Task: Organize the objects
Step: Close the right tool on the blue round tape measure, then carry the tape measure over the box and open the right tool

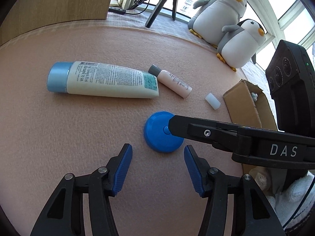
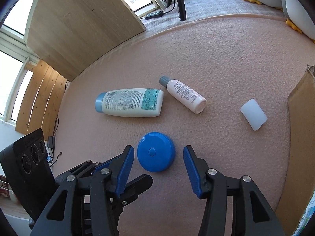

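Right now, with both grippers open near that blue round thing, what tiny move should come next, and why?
Probably ease the right hand-held gripper forward and close it on the blue disc. Its open fingers already flank the disc, which lies free on the pink mat, and the cardboard box is close on its right.

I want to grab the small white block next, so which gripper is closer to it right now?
Right. The right gripper straddles the blue disc, with the white block ahead to its right. The left gripper sits further back, beyond the disc.
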`<state>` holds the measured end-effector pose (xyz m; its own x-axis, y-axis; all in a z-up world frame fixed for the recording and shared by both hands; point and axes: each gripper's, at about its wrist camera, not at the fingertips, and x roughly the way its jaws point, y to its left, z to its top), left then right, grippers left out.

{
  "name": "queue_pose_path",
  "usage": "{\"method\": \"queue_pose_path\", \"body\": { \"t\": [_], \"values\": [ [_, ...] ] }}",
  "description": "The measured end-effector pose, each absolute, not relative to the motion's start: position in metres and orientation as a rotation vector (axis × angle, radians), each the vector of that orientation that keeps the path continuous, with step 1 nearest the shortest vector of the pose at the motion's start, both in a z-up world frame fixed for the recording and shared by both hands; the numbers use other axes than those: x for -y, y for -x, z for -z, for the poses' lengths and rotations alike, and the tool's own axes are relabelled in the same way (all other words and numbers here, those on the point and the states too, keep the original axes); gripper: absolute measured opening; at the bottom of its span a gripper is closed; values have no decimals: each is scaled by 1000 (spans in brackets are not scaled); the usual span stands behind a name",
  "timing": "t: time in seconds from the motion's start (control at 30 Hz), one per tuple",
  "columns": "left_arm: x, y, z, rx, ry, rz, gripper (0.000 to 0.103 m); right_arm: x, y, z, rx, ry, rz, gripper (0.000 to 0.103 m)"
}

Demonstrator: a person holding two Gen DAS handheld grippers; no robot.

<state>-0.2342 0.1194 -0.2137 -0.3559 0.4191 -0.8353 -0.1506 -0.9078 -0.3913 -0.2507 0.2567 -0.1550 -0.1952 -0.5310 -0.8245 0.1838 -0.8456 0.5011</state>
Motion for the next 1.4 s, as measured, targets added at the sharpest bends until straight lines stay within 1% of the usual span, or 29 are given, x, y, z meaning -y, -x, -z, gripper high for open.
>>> {"method": "queue_pose_path", "body": {
  "t": [0.07,0.27,0.47,0.7,0.8,0.93,1.2,1.4],
  "values": [
    [-120,237,216,363,1532,-2293,52,-256,252,158,402,-1624,2074,42],
    [-124,240,217,356,1522,-2280,44,-255,254,165,414,-1641,2048,29],
    [-124,238,217,338,1511,-2285,42,-253,252,164,378,-1637,2058,26],
    [-130,225,200,263,1459,-2316,41,-253,238,149,330,-1581,2090,25],
    [-133,218,191,261,1437,-2316,41,-260,230,140,341,-1553,2105,25],
    [-146,205,172,202,1376,-2322,41,-277,215,122,368,-1503,2147,25],
    [-199,187,137,146,1257,-2258,41,-335,180,84,422,-1421,2298,25],
    [-250,175,125,100,1204,-2175,41,-383,157,72,480,-1400,2388,25]
  ]
}}
